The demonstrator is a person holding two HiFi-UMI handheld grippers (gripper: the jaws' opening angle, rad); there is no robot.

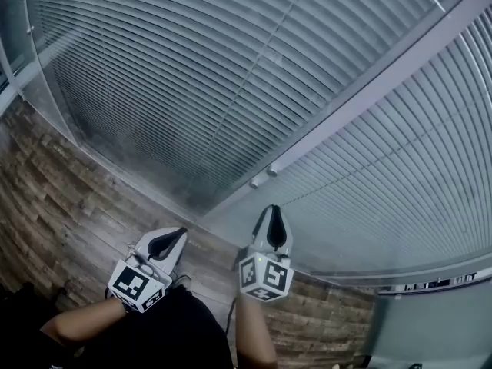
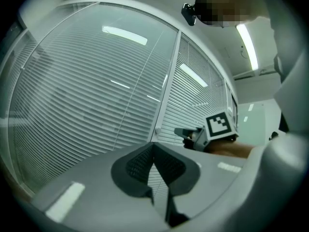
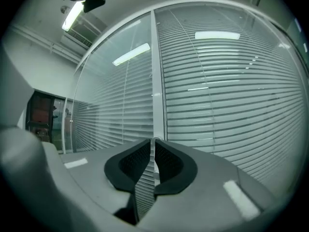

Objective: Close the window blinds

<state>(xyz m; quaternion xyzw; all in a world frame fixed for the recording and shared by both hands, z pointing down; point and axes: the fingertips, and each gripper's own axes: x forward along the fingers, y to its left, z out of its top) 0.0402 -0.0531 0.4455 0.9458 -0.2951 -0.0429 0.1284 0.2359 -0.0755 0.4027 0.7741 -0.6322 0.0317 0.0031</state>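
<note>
Aiming the right gripper (image 1: 273, 209) at the small white round knob (image 1: 273, 171) on the grey window post (image 1: 369, 91).
Its jaws are closing to a narrow slit, nothing between them, just short of the knob, which probably tilts the white slatted window blinds (image 1: 192, 75) behind the glass; the left gripper (image 1: 177, 237), jaws together and empty, hangs low alongside.

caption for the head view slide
Left gripper and right gripper face the window blinds; the right's jaws closing, empty, near two white knobs on the frame.
</note>
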